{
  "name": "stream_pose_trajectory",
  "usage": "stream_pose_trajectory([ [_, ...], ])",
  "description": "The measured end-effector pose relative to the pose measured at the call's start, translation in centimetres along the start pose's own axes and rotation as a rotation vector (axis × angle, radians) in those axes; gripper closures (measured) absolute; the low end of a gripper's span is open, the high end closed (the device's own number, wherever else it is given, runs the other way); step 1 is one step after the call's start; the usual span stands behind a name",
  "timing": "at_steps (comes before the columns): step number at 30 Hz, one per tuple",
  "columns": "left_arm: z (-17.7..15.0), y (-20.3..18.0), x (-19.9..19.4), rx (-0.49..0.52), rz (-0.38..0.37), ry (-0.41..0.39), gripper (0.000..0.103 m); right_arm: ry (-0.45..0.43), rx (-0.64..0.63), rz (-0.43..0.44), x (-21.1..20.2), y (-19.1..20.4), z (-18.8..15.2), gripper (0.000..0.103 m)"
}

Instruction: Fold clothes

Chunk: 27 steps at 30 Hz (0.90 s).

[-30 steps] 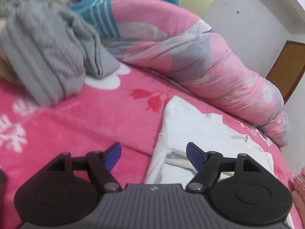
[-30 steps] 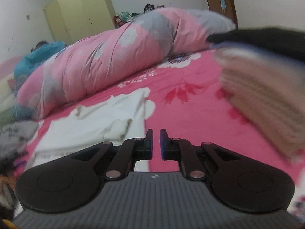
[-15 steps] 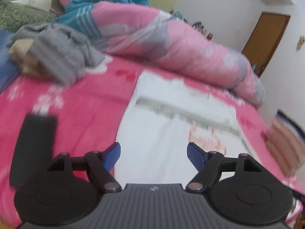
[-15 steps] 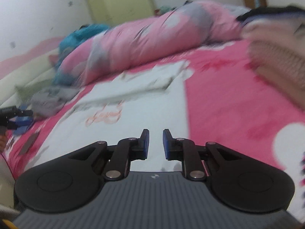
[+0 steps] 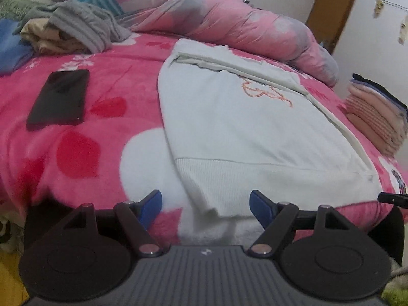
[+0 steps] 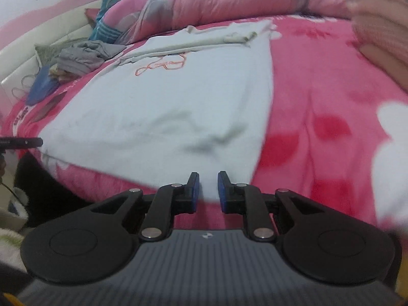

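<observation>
White sweatshirt (image 5: 237, 117) spread flat on a pink fleece blanket (image 5: 102, 127), both grippers at its near hem.

The plush blanket, printed with red and white flowers, covers the bed and runs out of frame on every side; a rolled pink-and-grey quilt (image 5: 229, 17) lies along its far edge. The soft sweatshirt has a ribbed hem, orange stitched script on the chest, and sleeves folded across the top. A stack of folded knitwear (image 5: 374, 112) to the right is cut off and blurred. A crumpled grey garment (image 5: 84, 25) tops a heap at far left. A flat black phone (image 5: 58, 99) lies left of the sweatshirt. The left gripper (image 5: 205, 206) is spread wide, empty, straddling the hem corner. The right gripper (image 6: 206, 188) is narrowly parted, holding nothing, at the blurred hem edge.
</observation>
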State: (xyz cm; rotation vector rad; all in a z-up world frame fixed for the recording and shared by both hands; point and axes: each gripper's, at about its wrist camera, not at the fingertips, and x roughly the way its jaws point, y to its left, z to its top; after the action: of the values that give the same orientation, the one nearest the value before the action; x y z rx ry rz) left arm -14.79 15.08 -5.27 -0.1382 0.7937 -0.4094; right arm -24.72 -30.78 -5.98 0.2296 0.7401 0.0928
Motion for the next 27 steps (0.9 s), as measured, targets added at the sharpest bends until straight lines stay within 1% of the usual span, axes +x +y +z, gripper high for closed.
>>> stream_pose_trajectory([
  [3,0.5,0.0,0.4,-0.001,-0.021,-0.013,0.026,-0.045,0.096,-0.019,-1.2,-0.5,-0.7,0.087],
  [7,1.1,-0.1,0.9,-0.003,-0.05,-0.029,0.026,-0.147,0.268,-0.002,-2.4,-1.9,-0.3,0.084],
  [8,1.2,-0.1,1.0,-0.003,-0.057,-0.033,0.026,-0.173,0.299,0.003,-2.7,-2.2,-0.1,0.081],
  [11,1.4,0.1,1.4,-0.02,-0.062,-0.034,0.026,-0.194,0.329,-0.011,-2.7,-2.8,0.7,0.074],
  [13,1.3,0.4,1.7,-0.048,-0.048,-0.027,0.03,-0.192,0.332,-0.025,-2.3,-3.0,1.0,0.065],
  [14,1.2,0.5,1.7,-0.062,-0.044,-0.027,0.031,-0.19,0.336,-0.031,-2.1,-3.1,1.1,0.057],
  [17,1.2,0.8,1.6,-0.091,-0.028,-0.031,0.039,-0.194,0.36,-0.031,-1.5,-3.8,1.2,0.055],
  [19,1.4,1.0,1.7,-0.107,-0.012,-0.028,0.049,-0.201,0.375,-0.025,-1.3,-4.3,1.3,0.055],
  [21,1.5,1.3,1.7,-0.126,-0.003,-0.026,0.054,-0.213,0.386,-0.015,-1.2,-4.8,1.3,0.055],
  [25,1.9,1.4,1.9,-0.139,0.014,-0.021,0.067,-0.216,0.328,-0.033,-0.9,-5.0,2.0,0.057],
  [27,2.1,1.4,2.1,-0.143,0.023,-0.019,0.071,-0.208,0.292,-0.047,-0.5,-5.1,2.8,0.059],
])
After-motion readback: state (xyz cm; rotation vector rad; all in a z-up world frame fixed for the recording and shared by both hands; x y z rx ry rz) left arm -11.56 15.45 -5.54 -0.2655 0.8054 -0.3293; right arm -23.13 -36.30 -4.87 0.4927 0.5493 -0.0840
